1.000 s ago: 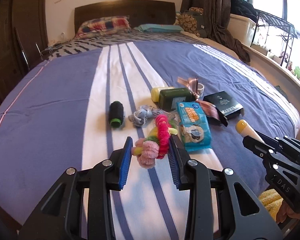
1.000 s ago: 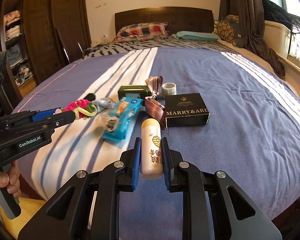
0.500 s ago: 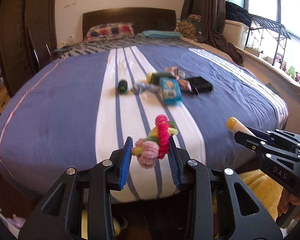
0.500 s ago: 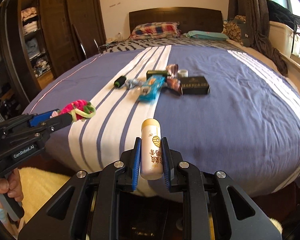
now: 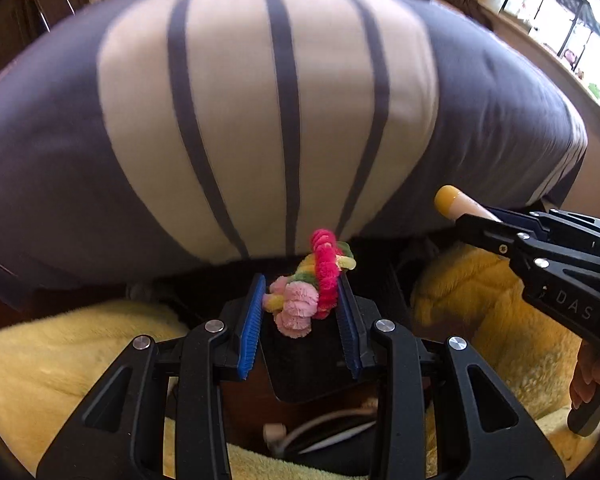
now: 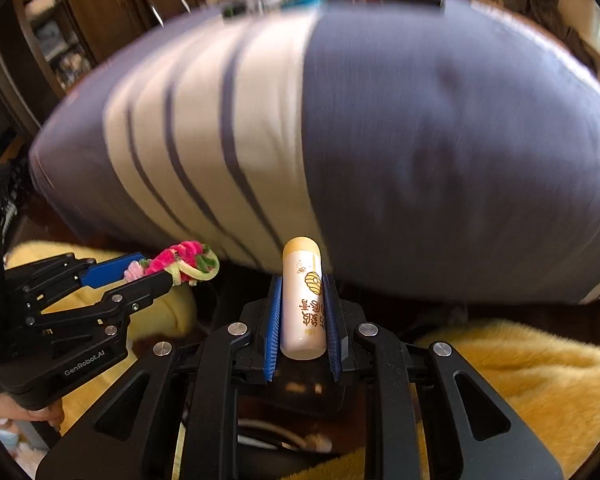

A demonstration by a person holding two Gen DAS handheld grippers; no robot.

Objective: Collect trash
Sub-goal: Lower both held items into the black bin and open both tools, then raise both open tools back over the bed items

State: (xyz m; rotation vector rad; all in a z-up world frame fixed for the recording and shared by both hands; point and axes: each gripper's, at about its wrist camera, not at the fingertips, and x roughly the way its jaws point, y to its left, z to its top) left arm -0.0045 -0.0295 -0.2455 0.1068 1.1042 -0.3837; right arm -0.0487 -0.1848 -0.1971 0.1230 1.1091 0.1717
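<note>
Below the bed's point(image 5: 280, 100) foot edge, my left gripper point(image 5: 302, 312) clamps the pipe-cleaner tangle point(image 5: 312, 288), my right gripper point(image 6: 302, 316) the cream tube point(image 6: 304, 304); the loosely pinched tangle could snag and miss.

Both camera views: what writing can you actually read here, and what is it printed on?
"GenRobot.AI": on the body of the left gripper, seen from the right wrist.
"DAS": on the body of the right gripper, seen from the left wrist; the edge of the view may cut it off.
Brown characters with a beehive drawing on the cream tube: not legible to me.
</note>
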